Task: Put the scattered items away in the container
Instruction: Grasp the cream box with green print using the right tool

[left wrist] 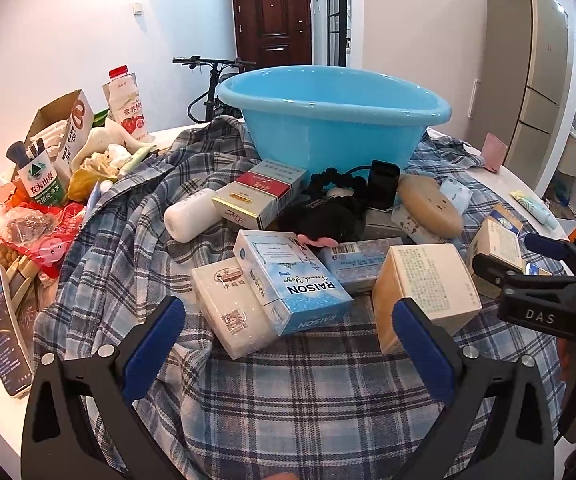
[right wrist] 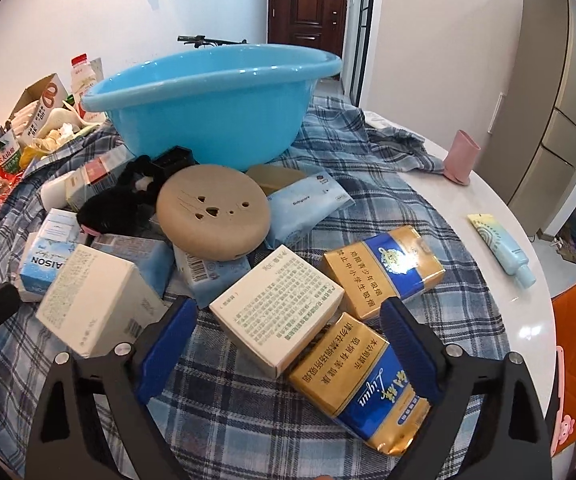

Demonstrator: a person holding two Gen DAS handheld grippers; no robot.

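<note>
Both tongs spread, empty: left tongs [left wrist: 288,350], right tongs [right wrist: 288,346]. White box [right wrist: 278,316]: light, stiff cardboard; pinch across flat sides.

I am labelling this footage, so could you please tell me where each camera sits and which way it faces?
Left wrist: sits on the left tool, faces the blue basin over a RAISON box; own open fingers show, and the right tool at right.
Right wrist: sits on the right tool, faces the basin over gold packs; own open fingers show.
Shared: basin, RAISON box, plaid cloth.
</note>
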